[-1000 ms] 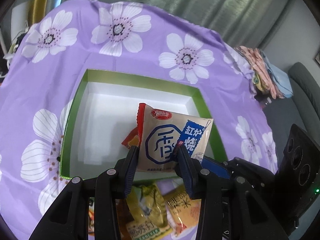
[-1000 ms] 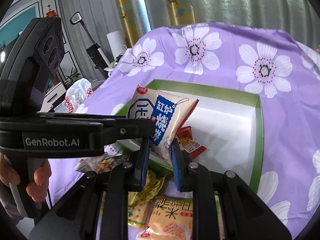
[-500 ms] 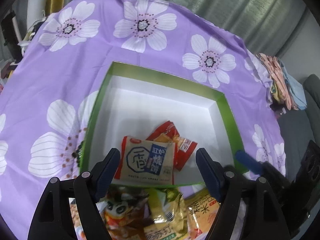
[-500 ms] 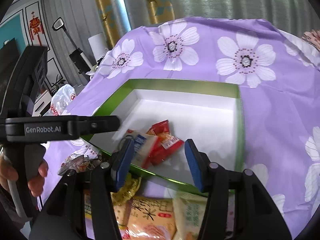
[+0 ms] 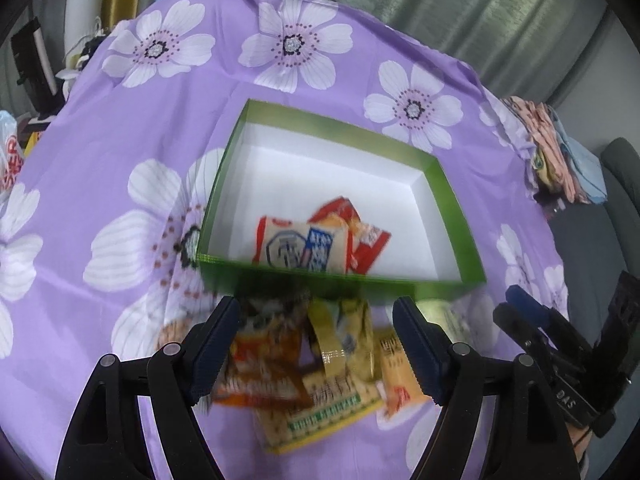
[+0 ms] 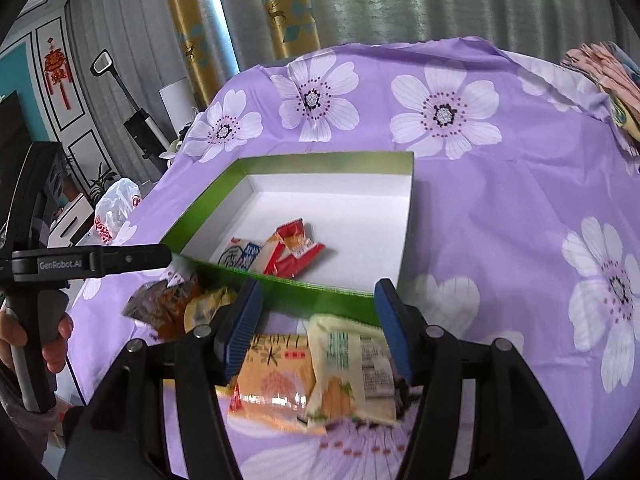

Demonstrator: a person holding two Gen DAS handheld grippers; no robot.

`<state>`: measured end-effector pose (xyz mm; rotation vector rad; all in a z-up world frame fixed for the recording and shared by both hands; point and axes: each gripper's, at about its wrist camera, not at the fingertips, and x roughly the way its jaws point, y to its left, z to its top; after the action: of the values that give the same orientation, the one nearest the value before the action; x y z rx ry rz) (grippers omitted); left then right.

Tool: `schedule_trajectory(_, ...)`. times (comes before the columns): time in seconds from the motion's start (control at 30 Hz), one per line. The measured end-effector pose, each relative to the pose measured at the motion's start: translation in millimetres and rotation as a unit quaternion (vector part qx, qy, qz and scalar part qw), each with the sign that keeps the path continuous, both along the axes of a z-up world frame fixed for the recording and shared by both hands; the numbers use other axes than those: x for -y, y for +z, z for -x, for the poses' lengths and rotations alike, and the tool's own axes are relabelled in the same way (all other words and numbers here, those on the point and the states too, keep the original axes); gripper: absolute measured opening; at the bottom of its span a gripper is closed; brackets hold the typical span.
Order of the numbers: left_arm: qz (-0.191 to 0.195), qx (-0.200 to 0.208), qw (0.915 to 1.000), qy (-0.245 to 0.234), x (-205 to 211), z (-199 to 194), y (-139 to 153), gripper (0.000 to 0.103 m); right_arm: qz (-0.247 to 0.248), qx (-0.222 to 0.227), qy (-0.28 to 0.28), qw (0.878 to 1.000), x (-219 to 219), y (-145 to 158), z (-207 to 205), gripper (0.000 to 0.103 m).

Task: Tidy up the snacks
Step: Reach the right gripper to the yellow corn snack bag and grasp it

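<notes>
Purple floral cloth (image 5: 120, 128) covered the table; green box (image 5: 452, 204) sat just ahead of both grippers. Left gripper (image 5: 320, 344) and right gripper (image 6: 316, 328) gaped apart, empty, above loose snack packets (image 6: 312, 376). Blue-labelled packet (image 5: 300, 246) lay inside the box, beyond them.

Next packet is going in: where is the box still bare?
Box: the floor along the far wall and right side is bare. Crowded only near the front wall, where the blue-and-white packet overlaps the red packet. The loose pile crowds the cloth before the box.

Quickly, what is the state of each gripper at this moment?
Left gripper: open, holding nothing, above the snack packets lying outside the green box.
Right gripper: open, holding nothing, above the packets beside the box.
</notes>
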<state>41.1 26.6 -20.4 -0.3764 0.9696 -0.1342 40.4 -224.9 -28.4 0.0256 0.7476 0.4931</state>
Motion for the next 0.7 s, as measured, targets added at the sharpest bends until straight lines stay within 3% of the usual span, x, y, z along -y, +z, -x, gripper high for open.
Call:
schedule_trajectory(0.33,-0.006,-0.007,0.9998,-0.016,12.2,43.8,-4.1,0.079,0.011,-0.014,-0.021,1.000,26.9,-12.9,42.6,0.059)
schedule_trajectory(0.7,0.007,-0.018,0.9968,-0.078,53.6,63.1,-14.0,0.079,0.029,-0.035,-0.036,0.998,42.3,-40.1,63.8,0.059)
